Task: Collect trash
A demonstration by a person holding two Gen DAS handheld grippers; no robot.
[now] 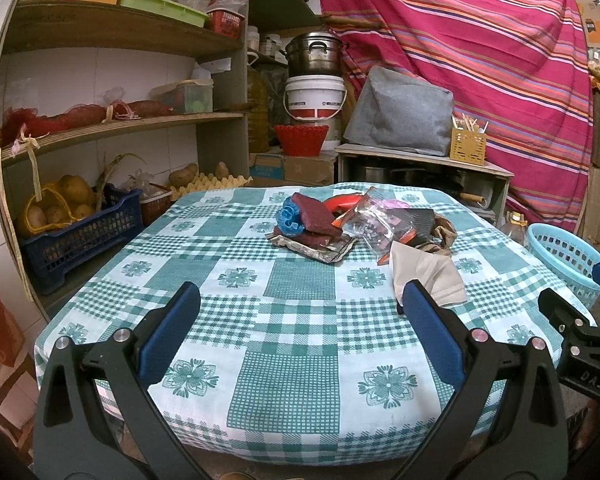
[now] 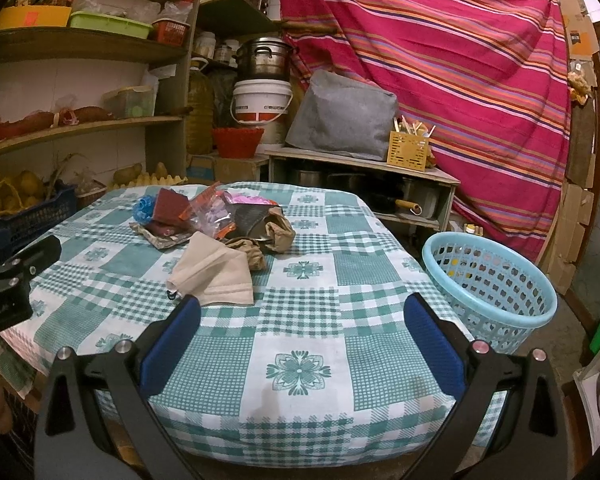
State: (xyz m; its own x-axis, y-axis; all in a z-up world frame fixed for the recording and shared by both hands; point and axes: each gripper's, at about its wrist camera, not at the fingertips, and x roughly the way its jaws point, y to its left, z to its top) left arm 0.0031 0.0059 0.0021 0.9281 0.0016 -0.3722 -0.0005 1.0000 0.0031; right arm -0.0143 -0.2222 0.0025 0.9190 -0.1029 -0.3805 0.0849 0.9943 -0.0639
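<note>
A heap of trash lies in the middle of the green-and-white checked tablecloth (image 1: 300, 320): a dark red pack (image 1: 315, 214) with a blue ring (image 1: 290, 218), clear plastic wrappers (image 1: 370, 226), a silver foil wrapper (image 1: 320, 249), crumpled brown paper (image 2: 278, 226) and a beige folded mask (image 1: 428, 270) (image 2: 216, 274) nearest me. A light blue perforated basket (image 2: 492, 292) (image 1: 564, 258) stands to the right of the table. My left gripper (image 1: 300, 300) is open over the near part of the table. My right gripper (image 2: 302, 312) is open too, just right of the mask.
Wooden shelves (image 1: 112, 124) with a blue crate of potatoes (image 1: 72, 232) stand on the left. Behind the table are a low cabinet (image 1: 420, 168), a white bucket (image 1: 315, 98) and a striped pink cloth (image 1: 480, 48). The right gripper's body (image 1: 580, 336) shows at the left view's right edge.
</note>
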